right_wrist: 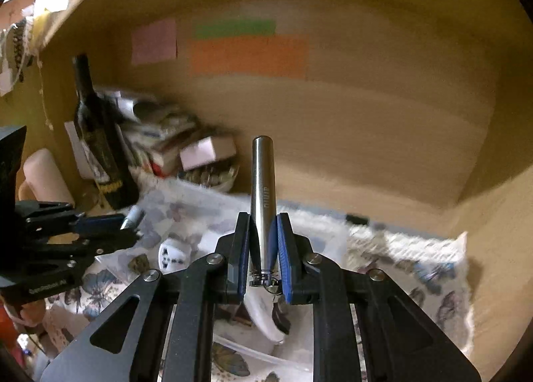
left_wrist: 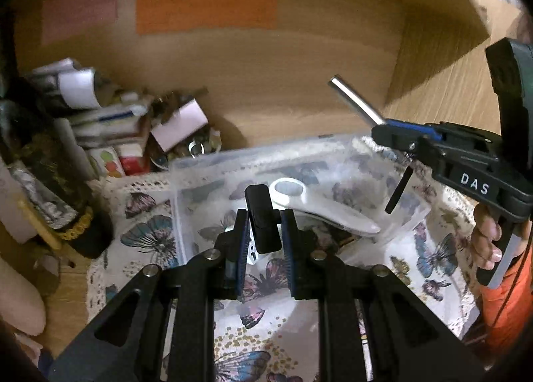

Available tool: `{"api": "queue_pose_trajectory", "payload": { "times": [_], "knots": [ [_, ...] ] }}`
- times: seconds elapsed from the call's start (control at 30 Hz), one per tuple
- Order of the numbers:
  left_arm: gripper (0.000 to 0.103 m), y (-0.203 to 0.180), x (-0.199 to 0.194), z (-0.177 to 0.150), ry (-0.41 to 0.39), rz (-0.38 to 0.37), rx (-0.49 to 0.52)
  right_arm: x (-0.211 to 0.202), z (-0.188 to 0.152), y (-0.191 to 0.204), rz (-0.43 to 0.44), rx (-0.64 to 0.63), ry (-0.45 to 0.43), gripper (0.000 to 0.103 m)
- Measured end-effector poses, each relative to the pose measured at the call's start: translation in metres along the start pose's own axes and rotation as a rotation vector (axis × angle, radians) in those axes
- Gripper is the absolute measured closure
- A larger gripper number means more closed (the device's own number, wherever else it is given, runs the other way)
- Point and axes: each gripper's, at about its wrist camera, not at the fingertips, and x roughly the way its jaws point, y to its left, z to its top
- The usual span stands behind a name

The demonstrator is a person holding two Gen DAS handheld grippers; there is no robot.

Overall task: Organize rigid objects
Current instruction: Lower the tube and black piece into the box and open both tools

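Between the left gripper's (left_wrist: pixel 265 238) fingers sits a small block (left_wrist: pixel 263 223). Just ahead of them a clear bin (left_wrist: pixel 206 168) rests on a patterned cloth (left_wrist: pixel 146 232), with a handled magnifier (left_wrist: pixel 313 205) lying inside. Clutter of boxes (left_wrist: pixel 110 122) lies ahead to their left. A metal tube (right_wrist: pixel 263 195) stands between the right gripper's (right_wrist: pixel 263 242) fingers, pointing forward; a bottle (right_wrist: pixel 96 138) stands far left of them.

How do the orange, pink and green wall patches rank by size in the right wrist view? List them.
1. orange patch
2. pink patch
3. green patch; blurred edges make the last two close.
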Motion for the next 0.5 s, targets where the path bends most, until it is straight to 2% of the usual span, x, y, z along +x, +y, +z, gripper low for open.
{"api": "queue_pose_trajectory", "payload": {
  "times": [0.23,0.5],
  "knots": [
    [0.084,-0.005,0.028,-0.007,0.070,-0.032,0.013,0.043,-0.025,0.017,0.052,-0.077,0.154,0.089],
    [0.084,-0.006,0.041,-0.012,0.107,-0.023,0.015,0.058,-0.034,0.021,0.078,-0.077,0.214,0.088]
  ]
}}
